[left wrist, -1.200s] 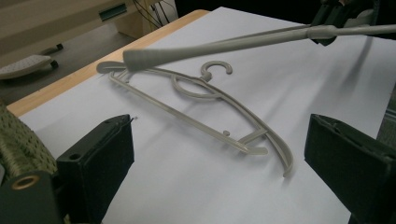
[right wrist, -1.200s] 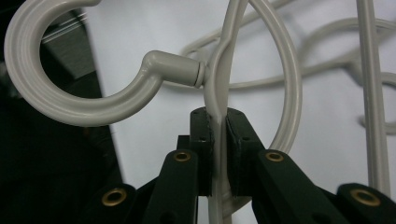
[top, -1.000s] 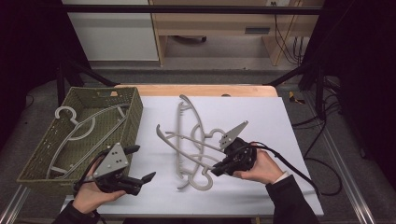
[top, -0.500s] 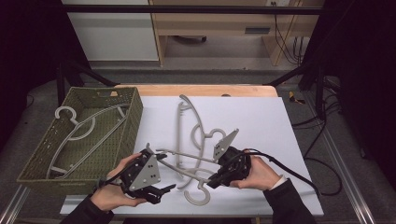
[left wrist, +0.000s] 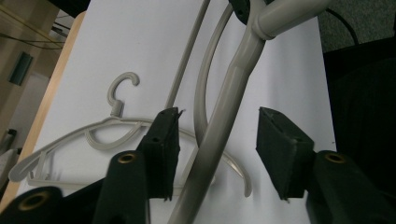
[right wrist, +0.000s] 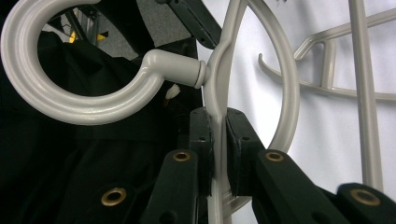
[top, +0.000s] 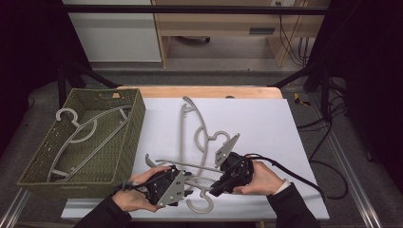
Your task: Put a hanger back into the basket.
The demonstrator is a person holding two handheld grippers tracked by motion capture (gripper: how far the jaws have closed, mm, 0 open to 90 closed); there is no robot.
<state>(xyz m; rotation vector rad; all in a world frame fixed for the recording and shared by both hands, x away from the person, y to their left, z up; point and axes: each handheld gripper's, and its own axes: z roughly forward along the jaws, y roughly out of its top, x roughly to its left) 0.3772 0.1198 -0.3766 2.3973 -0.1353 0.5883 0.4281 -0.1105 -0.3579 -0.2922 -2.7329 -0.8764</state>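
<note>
My right gripper (top: 217, 186) is shut on the neck of a grey plastic hanger (top: 202, 205), just below its hook (right wrist: 56, 100); its pads squeeze the flat stem (right wrist: 218, 140). The left gripper (top: 186, 191) stands beside it at the table's front edge. Its jaws have just been closing, and the same hanger's arm (left wrist: 229, 107) runs up between them. The left pad (left wrist: 163, 149) sits next to the arm and the right pad (left wrist: 280, 149) stands apart from it, so the left gripper (left wrist: 217, 114) is open.
Another grey hanger (top: 190, 124) lies on the white table sheet (top: 266, 128) behind the held one. An olive woven basket (top: 130, 137) at the left holds one more hanger (top: 88, 130). The table's wooden edge lies at the back.
My left hand has moved right, from beside the basket to the held hanger, and its jaws now stand narrower around the hanger's arm. The right hand has barely moved.
</note>
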